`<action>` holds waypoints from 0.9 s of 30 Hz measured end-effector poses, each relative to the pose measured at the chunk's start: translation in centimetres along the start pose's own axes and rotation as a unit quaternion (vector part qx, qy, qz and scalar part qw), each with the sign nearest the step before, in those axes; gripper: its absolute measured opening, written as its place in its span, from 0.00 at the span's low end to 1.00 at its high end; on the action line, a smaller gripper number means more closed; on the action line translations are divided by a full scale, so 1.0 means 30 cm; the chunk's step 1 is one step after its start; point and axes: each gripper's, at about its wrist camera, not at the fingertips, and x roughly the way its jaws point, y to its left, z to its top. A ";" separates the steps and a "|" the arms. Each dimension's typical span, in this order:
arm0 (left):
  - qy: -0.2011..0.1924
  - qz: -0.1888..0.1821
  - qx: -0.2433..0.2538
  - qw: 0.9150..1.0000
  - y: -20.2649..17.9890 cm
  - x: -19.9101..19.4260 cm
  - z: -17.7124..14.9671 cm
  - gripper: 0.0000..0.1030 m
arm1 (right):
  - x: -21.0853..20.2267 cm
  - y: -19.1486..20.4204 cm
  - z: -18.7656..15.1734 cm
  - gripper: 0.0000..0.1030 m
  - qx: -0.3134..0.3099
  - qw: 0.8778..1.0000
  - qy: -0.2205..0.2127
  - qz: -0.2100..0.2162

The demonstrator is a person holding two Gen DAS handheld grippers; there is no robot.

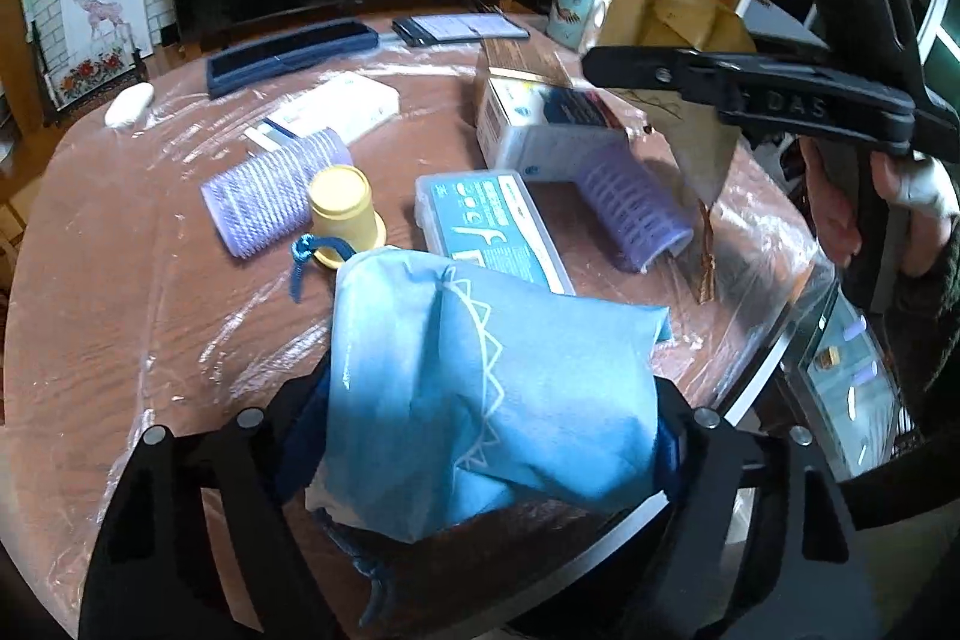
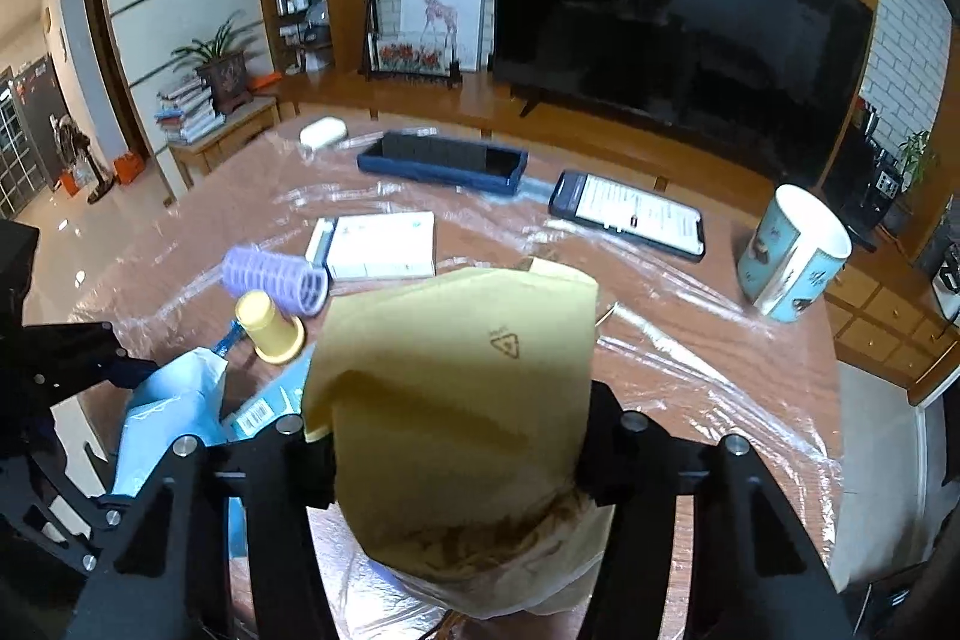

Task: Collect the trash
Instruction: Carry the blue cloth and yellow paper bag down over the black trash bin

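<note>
Above the table's point(image 2: 690, 316) near right part, the right gripper point(image 2: 456, 451) clamps a yellow paper envelope point(image 2: 456, 370), long axis running away toward the far side, while the left gripper point(image 1: 480, 436) pinches a blue cloth bag point(image 1: 480, 370) near the rim.

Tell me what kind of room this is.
Most likely a home living room. A large TV stands on a long wooden cabinet against a brick wall, a potted plant and stacked books sit on a side cabinet, and the table holds household odds and ends.
</note>
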 end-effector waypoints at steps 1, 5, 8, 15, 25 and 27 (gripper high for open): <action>-0.004 0.000 -0.003 1.000 0.005 -0.007 0.002 0.80 | -0.016 -0.003 0.000 0.53 0.007 1.000 -0.005 0.007; -0.029 0.005 -0.023 0.999 0.015 -0.050 0.014 0.80 | -0.078 -0.012 -0.003 0.53 0.031 0.999 -0.027 0.029; -0.043 0.004 -0.037 0.998 0.025 -0.078 0.021 0.80 | -0.126 -0.016 -0.005 0.53 0.042 0.997 -0.042 0.037; -0.064 -0.014 -0.056 0.996 0.021 -0.134 0.041 0.80 | -0.217 -0.014 -0.051 0.53 0.066 0.993 -0.054 0.075; -0.074 -0.032 -0.036 0.996 -0.038 -0.198 0.013 0.80 | -0.300 0.028 -0.186 0.53 0.073 0.992 -0.032 0.102; -0.072 -0.036 -0.028 0.996 -0.057 -0.207 0.001 0.80 | -0.311 0.036 -0.214 0.53 0.072 0.992 -0.026 0.103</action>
